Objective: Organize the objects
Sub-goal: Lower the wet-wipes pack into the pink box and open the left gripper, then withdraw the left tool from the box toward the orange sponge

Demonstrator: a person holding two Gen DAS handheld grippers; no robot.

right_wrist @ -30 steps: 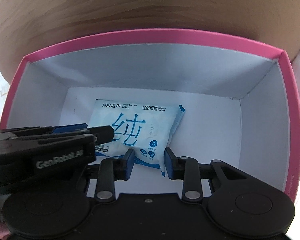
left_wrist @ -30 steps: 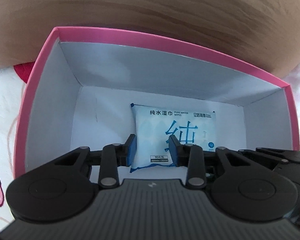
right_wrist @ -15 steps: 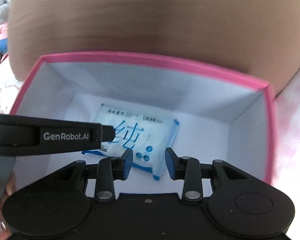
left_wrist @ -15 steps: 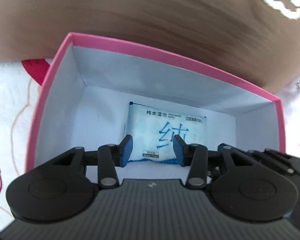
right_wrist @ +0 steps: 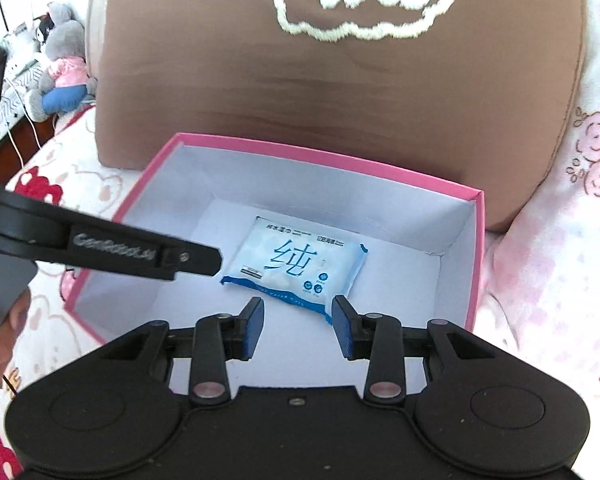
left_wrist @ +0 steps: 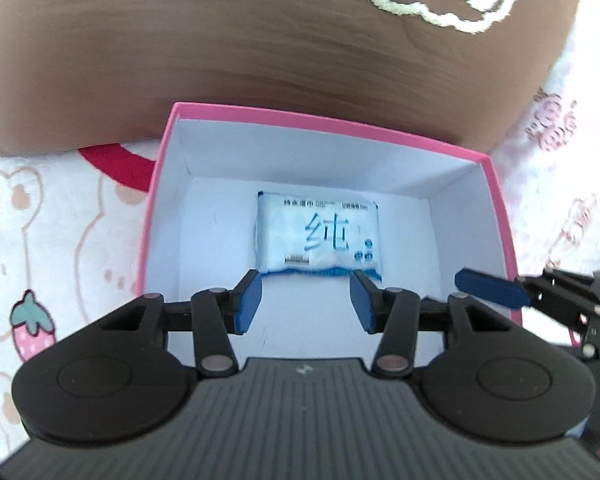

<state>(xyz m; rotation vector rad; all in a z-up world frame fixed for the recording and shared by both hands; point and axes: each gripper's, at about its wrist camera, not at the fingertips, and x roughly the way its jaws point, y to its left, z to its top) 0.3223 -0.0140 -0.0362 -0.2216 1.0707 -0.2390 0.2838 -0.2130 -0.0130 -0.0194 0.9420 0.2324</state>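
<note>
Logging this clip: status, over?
Left gripper and right gripper open, empty, jaws just widened. Wipes pack flat in pink box. Nothing in the way.

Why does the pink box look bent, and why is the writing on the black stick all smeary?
Both wrist views use fisheye lenses, so the pink box bows outward. In the right wrist view, the left gripper crosses close and its lettering is blurred; the wipes pack stays fairly sharp.

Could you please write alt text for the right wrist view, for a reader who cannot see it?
A blue-and-white wet wipes pack lies flat in a pink box, with the right gripper open and empty above it. The left gripper reaches in from the left; a brown cushion sits behind.
</note>
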